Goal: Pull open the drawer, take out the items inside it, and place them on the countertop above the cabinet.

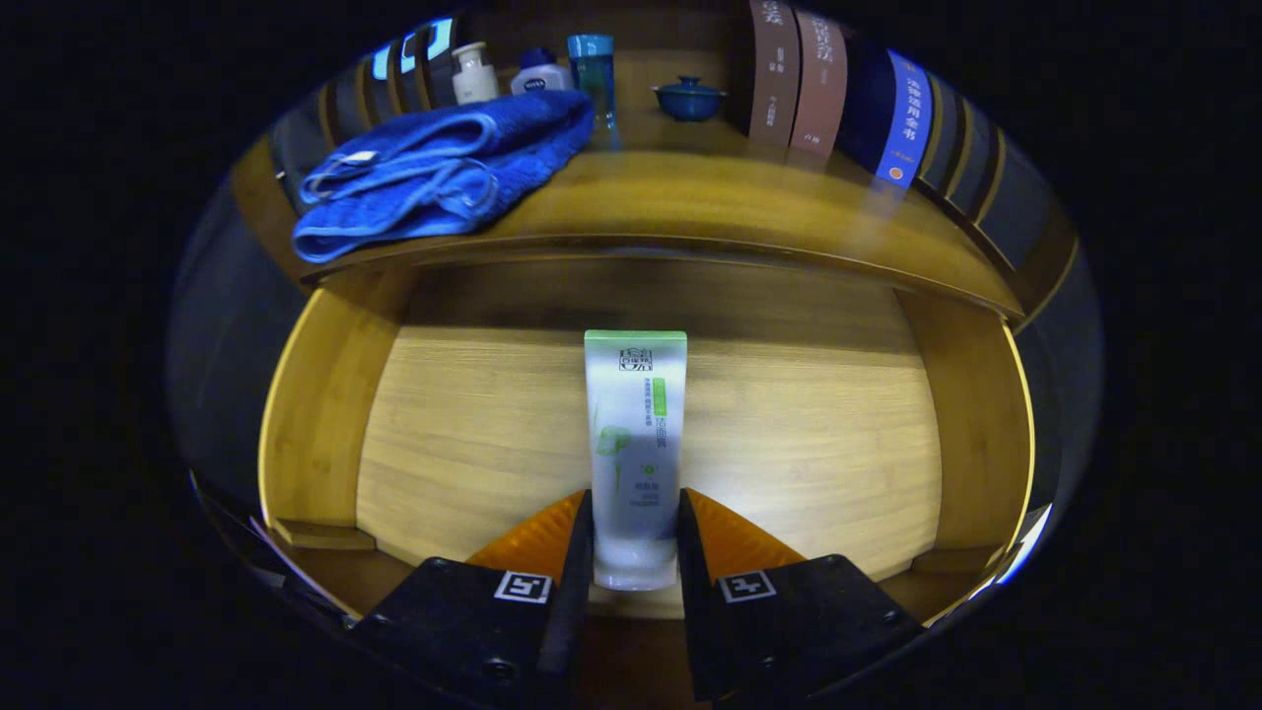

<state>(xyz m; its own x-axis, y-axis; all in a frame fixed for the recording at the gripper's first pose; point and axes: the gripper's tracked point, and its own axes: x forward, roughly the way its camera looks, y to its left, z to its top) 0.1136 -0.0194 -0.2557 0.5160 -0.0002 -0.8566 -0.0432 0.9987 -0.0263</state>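
While the drawer point(325, 424) stands pulled open below the worktop point(690, 212), the gripper view looks down into its pale wooden floor, ringed by raised side walls of a warmer yellow-brown wood. A white tube point(635, 434) with a green end lies lengthwise on that floor, its green end pointing away toward the back of the drawer and its near end between the fingers. The claw point(635, 537) is clenched on the tube, one finger pressing against each long side of its lower part.

Above the drawer's back edge the worktop runs across as a glossy wooden board. On it, toward the left, lies a folded blue towel point(444, 173), its near fold close to the front edge. Behind the towel stand a small white bottle point(474, 73), a low white and blue bottle point(538, 75) and a taller clear blue bottle point(594, 74). A dark blue lidded pot point(689, 100) sits further right, and beside it a row of upright books point(818, 89) leans along the right side.
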